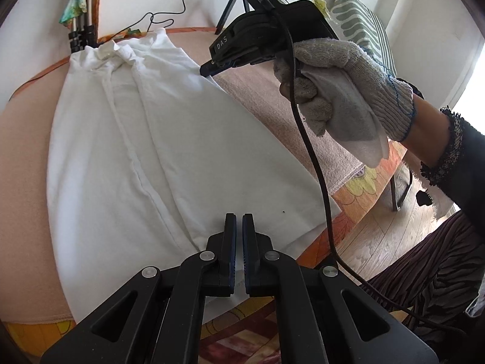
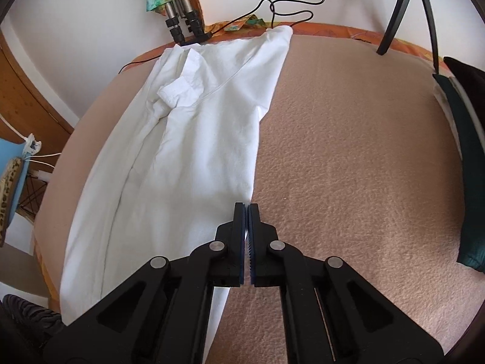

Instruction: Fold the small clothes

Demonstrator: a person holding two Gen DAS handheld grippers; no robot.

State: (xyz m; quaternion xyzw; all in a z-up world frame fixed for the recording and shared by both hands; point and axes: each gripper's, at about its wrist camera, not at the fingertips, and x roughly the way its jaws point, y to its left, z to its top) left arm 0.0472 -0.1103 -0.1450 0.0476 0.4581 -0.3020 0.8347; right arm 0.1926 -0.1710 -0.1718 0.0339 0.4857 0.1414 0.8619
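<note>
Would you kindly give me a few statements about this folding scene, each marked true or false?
1. The white shirt lies on a beige blanket. True.
2. The right gripper stands wide open. False: its jaws are shut at the shirt's right edge; whether cloth is pinched cannot be told.
3. A gloved hand holds the right gripper. True.
4. The shirt is crumpled into a ball. False: it lies long and flat, its sides folded inward.
5. The left gripper is shut near the shirt's hem. True.
6. A red pillow leans in the corner. False: the pillow is green and white patterned.
</note>
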